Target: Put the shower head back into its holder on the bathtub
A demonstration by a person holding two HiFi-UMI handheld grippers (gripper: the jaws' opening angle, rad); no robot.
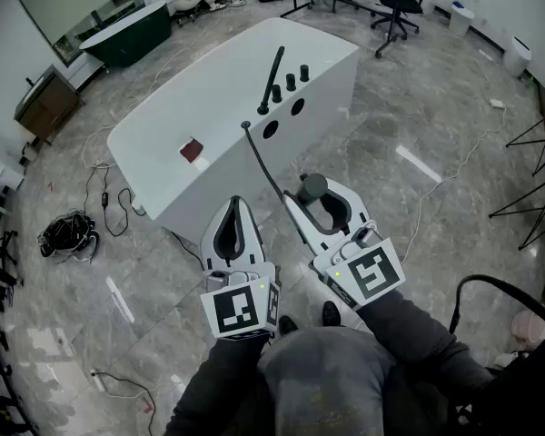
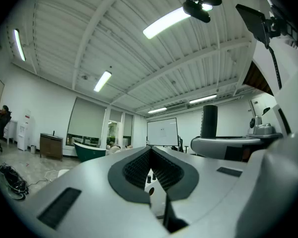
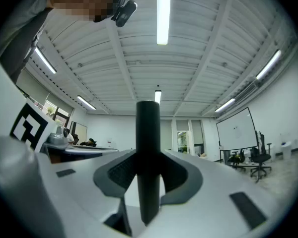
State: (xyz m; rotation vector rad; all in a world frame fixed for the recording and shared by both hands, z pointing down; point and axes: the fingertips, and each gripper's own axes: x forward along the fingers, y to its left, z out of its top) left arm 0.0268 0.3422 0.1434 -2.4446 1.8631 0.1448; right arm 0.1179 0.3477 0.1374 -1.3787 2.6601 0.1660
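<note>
Right gripper (image 1: 320, 198) is clamped on the black shower head (image 3: 148, 167), near the white bathtub (image 1: 191, 107) but apart from it. Its hose (image 1: 259, 157) runs to the tub's edge. Left gripper (image 1: 235, 209) has jaws together, holding nothing.

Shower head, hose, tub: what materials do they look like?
Shower head: matte black, smooth cylinder with a soft sheen; coated metal or plastic, can't tell. Hose: black, thin, bends in a curve; likely flexible rubber or plastic. Bathtub: smooth uniform white moulded shell; probably acrylic.
</note>
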